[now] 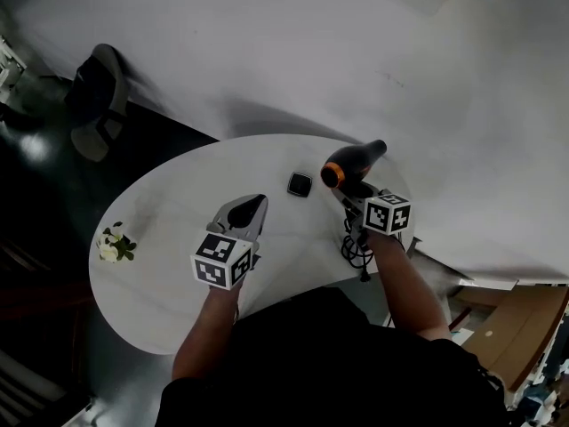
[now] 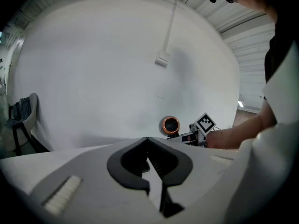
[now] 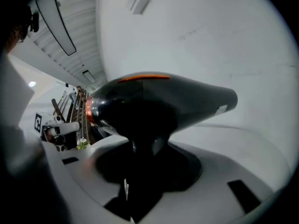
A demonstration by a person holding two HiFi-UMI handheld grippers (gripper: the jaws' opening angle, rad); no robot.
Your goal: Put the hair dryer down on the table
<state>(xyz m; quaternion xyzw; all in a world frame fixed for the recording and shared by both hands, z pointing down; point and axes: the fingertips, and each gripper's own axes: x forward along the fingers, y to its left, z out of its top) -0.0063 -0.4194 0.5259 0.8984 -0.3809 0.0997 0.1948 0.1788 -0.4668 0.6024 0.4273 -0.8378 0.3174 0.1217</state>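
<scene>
A black hair dryer (image 1: 352, 163) with an orange ring at its back end is held up over the far right of the white table (image 1: 169, 212). Its nozzle points toward the wall. My right gripper (image 1: 350, 194) is shut on its handle, and the right gripper view shows the body (image 3: 163, 104) lying across the jaws. The cord lies coiled (image 1: 357, 249) near the table's right edge. My left gripper (image 1: 259, 203) hovers over the table's middle, shut and holding nothing. In the left gripper view its tips (image 2: 148, 140) meet, with the dryer (image 2: 170, 125) beyond them.
A small black square object (image 1: 300, 184) lies on the table between the grippers. A white flower sprig (image 1: 114, 244) sits near the left edge. A chair (image 1: 98, 100) stands at the far left on the dark floor. Cardboard boxes (image 1: 511, 323) are at the right.
</scene>
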